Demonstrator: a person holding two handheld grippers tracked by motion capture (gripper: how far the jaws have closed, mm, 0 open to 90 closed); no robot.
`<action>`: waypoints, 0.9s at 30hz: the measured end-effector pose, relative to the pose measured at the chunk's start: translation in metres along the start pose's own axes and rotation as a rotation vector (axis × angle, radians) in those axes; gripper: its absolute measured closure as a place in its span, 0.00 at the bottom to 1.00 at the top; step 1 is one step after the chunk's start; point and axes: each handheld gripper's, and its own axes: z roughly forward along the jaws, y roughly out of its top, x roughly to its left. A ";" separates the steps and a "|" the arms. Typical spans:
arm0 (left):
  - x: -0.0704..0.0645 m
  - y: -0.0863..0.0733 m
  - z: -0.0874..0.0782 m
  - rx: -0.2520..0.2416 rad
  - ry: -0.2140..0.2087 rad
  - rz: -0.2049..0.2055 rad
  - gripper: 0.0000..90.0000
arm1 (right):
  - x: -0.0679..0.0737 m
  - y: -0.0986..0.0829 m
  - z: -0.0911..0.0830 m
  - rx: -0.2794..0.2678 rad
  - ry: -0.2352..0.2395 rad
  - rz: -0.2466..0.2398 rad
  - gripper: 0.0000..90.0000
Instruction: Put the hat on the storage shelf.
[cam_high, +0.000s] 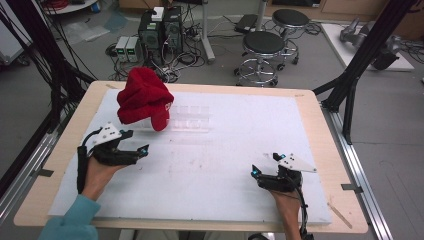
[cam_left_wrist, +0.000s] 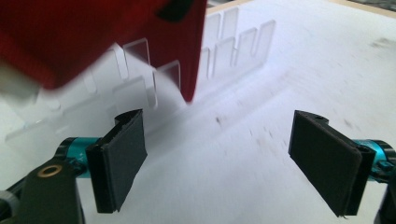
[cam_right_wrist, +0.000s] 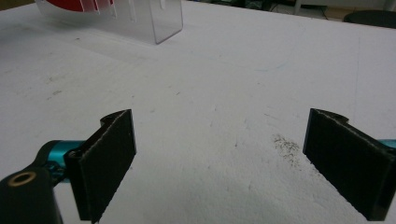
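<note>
At the left of the surface (cam_high: 210, 165), the left hand-held gripper (cam_high: 142, 150) lay low with its jaws spread wide and nothing between them, aimed toward the far middle. Just beyond and slightly to its right, a red beanie (cam_high: 145, 100) sat draped over the left end of a clear acrylic rack (cam_high: 192, 120). The rack's long axis ran left to right across the far half of the surface. In the left gripper view the red beanie (cam_left_wrist: 93, 37) hung close ahead and up-left of the jaws, its lower edge near the clear acrylic rack (cam_left_wrist: 224, 51), so this hand was judged much the nearer for any grasp. Farther right and closer to the person, the right hand-held gripper (cam_high: 256, 172) rested well apart from the hat, its jaws also wide and empty, pointing left. In the right gripper view only a corner of the rack (cam_right_wrist: 140, 21) showed at the top left. How the beanie was caught on the rack's slots was hidden beneath the cloth, and the white patch on its side was too small to read.
</note>
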 end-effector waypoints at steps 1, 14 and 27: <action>0.002 -0.006 -0.006 -0.010 -0.008 0.002 0.22 | -0.001 0.000 0.000 -0.001 0.002 -0.004 0.09; 0.009 -0.070 -0.043 -0.140 -0.062 -0.001 0.21 | 0.002 0.000 -0.001 -0.013 -0.011 -0.023 0.09; 0.012 -0.074 -0.045 -0.197 -0.060 -0.030 0.21 | 0.000 -0.012 -0.021 -0.242 -0.034 0.027 0.09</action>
